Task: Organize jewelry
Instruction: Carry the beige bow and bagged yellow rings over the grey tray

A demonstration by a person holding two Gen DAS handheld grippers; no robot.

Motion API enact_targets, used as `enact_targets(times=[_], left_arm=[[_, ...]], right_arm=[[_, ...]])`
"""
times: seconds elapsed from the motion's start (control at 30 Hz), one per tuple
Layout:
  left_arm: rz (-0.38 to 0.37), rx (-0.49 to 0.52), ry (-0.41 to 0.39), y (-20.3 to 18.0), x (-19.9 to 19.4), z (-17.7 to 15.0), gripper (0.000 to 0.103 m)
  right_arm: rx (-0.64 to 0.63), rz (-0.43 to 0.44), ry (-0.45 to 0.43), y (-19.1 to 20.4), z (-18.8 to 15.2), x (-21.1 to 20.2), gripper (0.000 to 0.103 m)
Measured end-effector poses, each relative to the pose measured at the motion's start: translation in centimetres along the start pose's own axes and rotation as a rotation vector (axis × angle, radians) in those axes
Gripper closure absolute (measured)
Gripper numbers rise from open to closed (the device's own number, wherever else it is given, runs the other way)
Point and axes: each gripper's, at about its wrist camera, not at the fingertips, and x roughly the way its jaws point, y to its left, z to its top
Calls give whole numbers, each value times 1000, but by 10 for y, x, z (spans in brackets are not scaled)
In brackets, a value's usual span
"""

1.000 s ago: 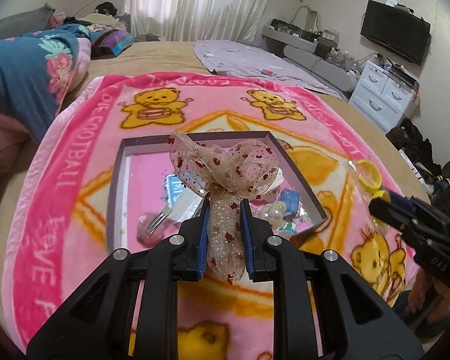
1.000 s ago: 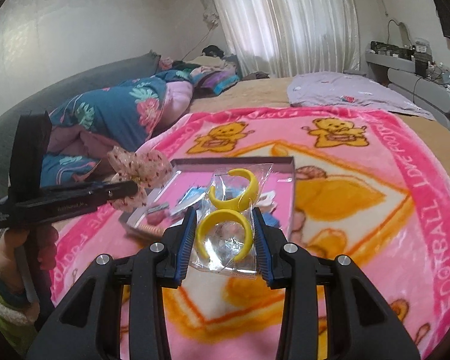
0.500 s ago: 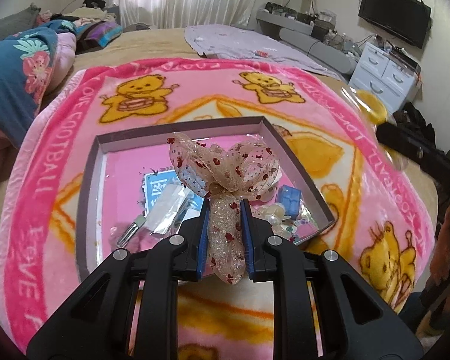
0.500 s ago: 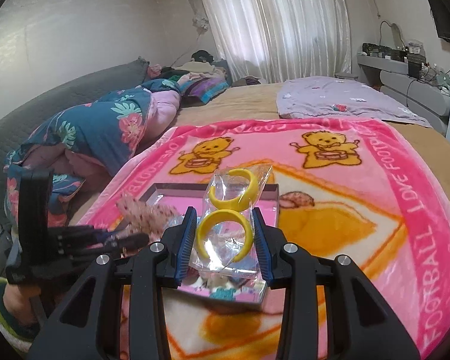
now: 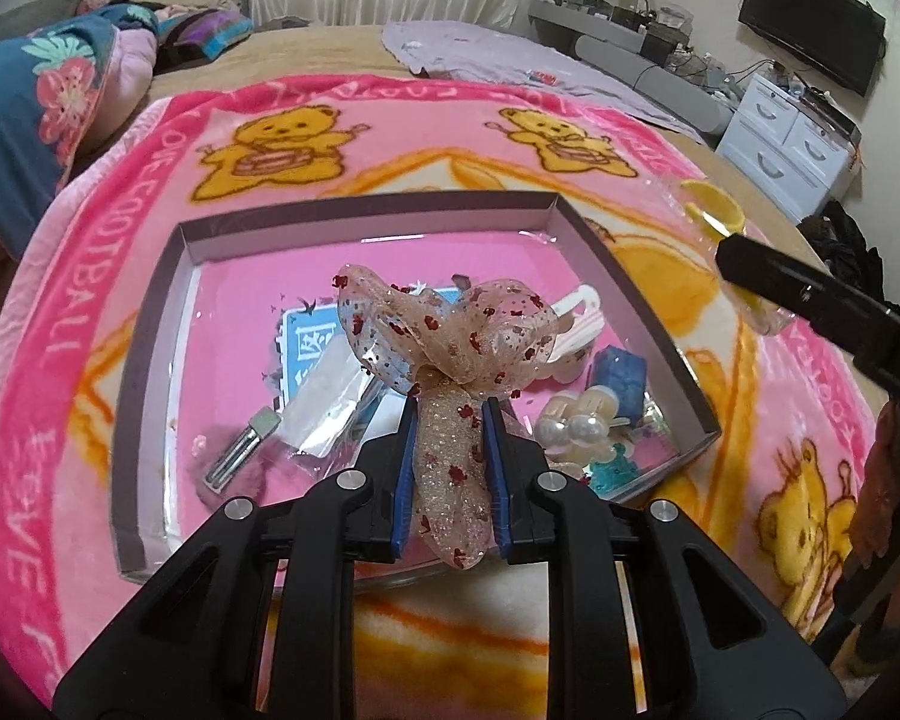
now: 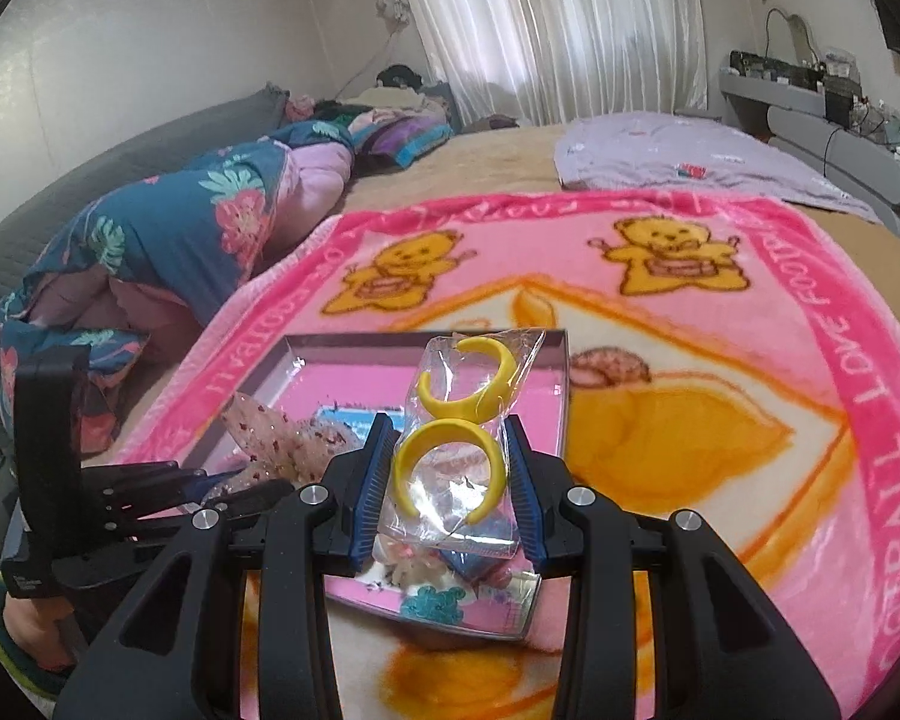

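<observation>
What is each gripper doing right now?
Left gripper: closed on the sheer bow.
Right gripper: closed on the bag of yellow rings.

The left tool (image 5: 448, 450) tilts steeply down with its blue pads (image 5: 403, 468) clamped on a bow (image 5: 450, 348), while the right tool (image 6: 450, 498), tilted less, grips a bag (image 6: 456, 480) of yellow rings, a hand (image 6: 24, 624) low at left.
</observation>
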Motion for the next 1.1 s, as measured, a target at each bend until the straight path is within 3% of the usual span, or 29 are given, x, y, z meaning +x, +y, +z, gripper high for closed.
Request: enact_targets(times=[0.23,0.63,0.87,1.1], left_arm=[[1,-16,15,9,11,-7,88],[32,-31,12,24,14,-11,81],[49,-42,11,32,10,-12,73],[53,-43,12,34,8,-13,72]], right_arm=[[-37,-15,71,6,-14,27,67],[-99,23,117,22,-26,45,67],[-91,1,135,21,-29,50,67],[-83,-10,135,19,-30,49,66]])
